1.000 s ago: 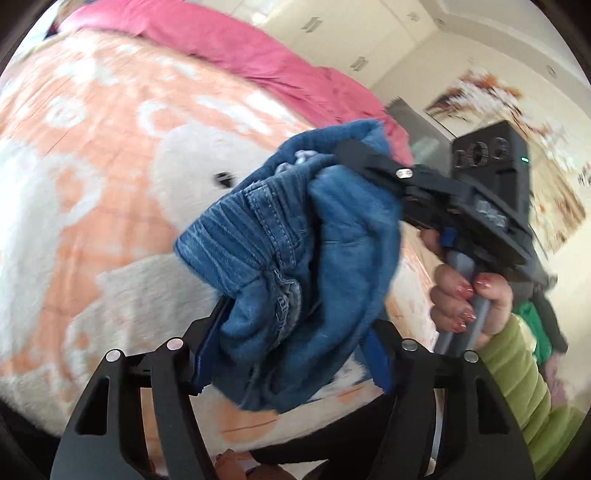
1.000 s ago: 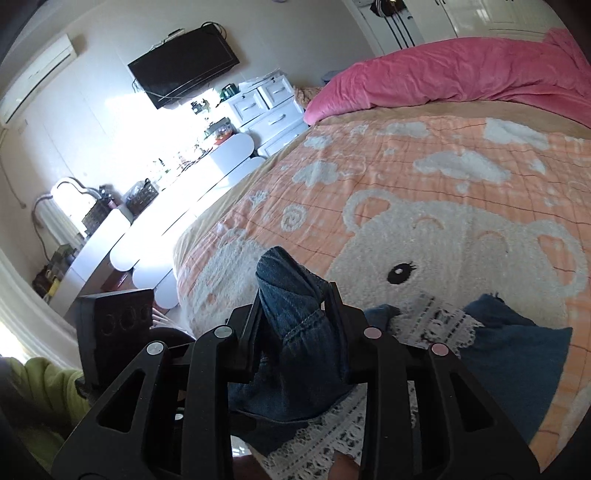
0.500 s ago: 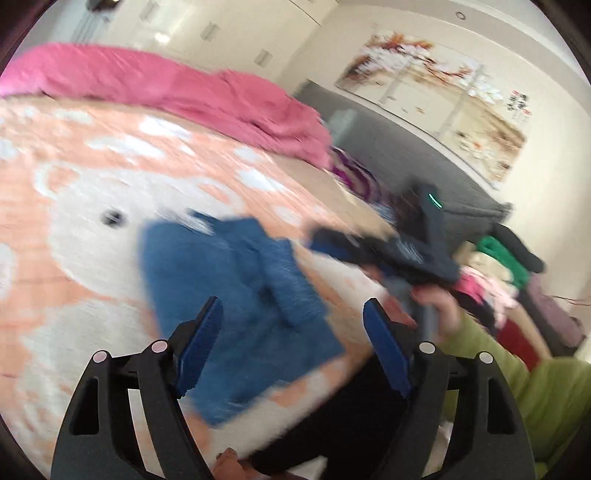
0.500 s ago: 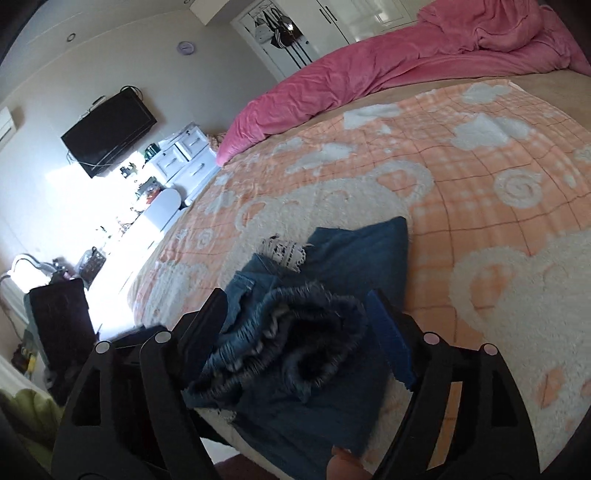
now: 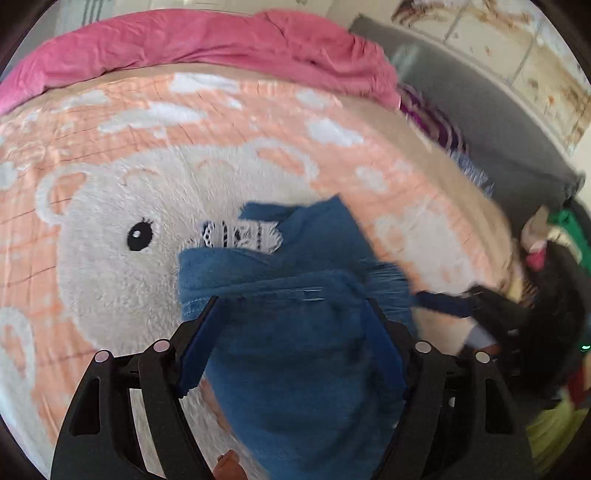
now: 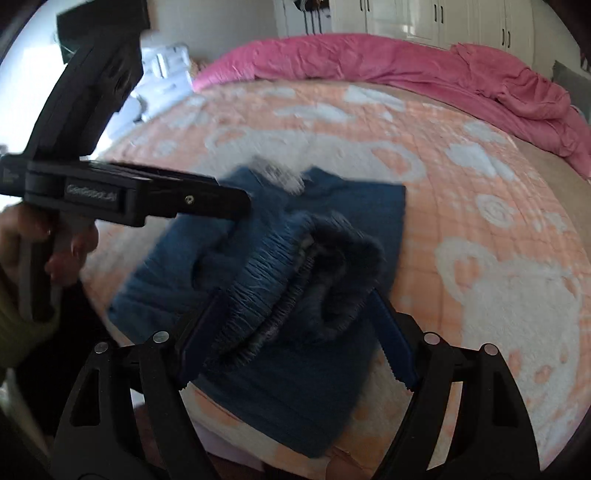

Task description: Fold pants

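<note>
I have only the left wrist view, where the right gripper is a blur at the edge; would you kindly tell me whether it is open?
Observer: Yes, the right gripper is open, straddling the bunched waist of the blue denim pants.
Operator: Does that waist lie flat?
Observer: No; its ribbed elastic band arches up, showing dark fleecy lining.
Operator: What stands beyond the pink duvet?
Observer: White wardrobe doors.

Black left claw (image 5: 295,325) and right claw (image 6: 291,317), blue-padded fingers, silver screws; green sleeve (image 6: 22,332).
</note>
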Demonstrator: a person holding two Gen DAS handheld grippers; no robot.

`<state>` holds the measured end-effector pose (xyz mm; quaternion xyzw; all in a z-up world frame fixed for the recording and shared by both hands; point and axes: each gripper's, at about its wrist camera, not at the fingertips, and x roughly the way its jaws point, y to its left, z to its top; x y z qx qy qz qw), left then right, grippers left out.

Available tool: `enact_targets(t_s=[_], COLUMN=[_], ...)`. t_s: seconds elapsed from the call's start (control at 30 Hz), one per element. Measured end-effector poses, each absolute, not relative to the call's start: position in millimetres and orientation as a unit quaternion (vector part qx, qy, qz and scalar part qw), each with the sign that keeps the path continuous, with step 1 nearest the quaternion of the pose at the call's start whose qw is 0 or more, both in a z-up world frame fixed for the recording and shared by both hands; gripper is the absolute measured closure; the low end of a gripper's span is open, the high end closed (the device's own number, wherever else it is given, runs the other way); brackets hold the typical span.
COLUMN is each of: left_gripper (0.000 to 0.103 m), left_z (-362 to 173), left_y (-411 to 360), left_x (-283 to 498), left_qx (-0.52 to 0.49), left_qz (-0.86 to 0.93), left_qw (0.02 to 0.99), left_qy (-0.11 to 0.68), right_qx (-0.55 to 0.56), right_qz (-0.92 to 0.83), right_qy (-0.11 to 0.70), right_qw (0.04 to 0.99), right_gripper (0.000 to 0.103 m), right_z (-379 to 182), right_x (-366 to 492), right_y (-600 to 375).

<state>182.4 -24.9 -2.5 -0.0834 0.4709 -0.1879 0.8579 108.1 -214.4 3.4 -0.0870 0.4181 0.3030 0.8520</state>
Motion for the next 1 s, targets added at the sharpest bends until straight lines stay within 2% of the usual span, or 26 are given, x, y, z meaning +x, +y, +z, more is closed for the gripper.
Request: enact_targets(t_s=[0.17,0.27,0.33,0.53,0.73,0.83,0.9,0.93,1.0], left_gripper=[0.030,0.030,0.030,0.029,0.026,0.026,0.026,0.025,0.025], left_z=[-25,-20,-15,-10,-11,-13,-16,-17,-20], left_y=[-19,-22,-20,-8,1,-5,-10,-11,-13], left_x=[178,174,170,164,158,160,161,161,164], left_qx=[-0.093,-0.081,-0.079,-0.092,-0.086,-0.062,-0.044,-0.036,-0.029], left_qz=[-0.179,-0.181,-0.182,-0.161,-0.146,-0.139,-0.133,-0.131,-0.130], left_qw=[0.856,0.860,0.862,0.862,0.865,0.869,0.871,0.873,0.873], left_qy=[0.476,0.469,0.467,0.471,0.472,0.471,0.470,0.469,0.469], right_qx=[-0.056,-0.055,-0.086,-0.239,-0.378,-0.450,-0.458,-0.459,-0.473], right_qz=[0.275,0.282,0.314,0.374,0.390,0.366,0.381,0.391,0.404], right_qy=[0.430,0.392,0.341,0.280,0.245,0.219,0.229,0.237,0.247], right_qw=[0.858,0.874,0.882,0.851,0.803,0.784,0.770,0.762,0.743], right_gripper=[0.032,0.032,0.032,0.032,0.049,0.066,0.087,0.088,0.101], right_z=[-10,6,24,31,12,0,-5,-7,-12], right_x=[105,87,62,8,-9,-10,-9,-9,-15], right_y=[-240,-242,-231,-173,-127,-112,-109,-110,-113])
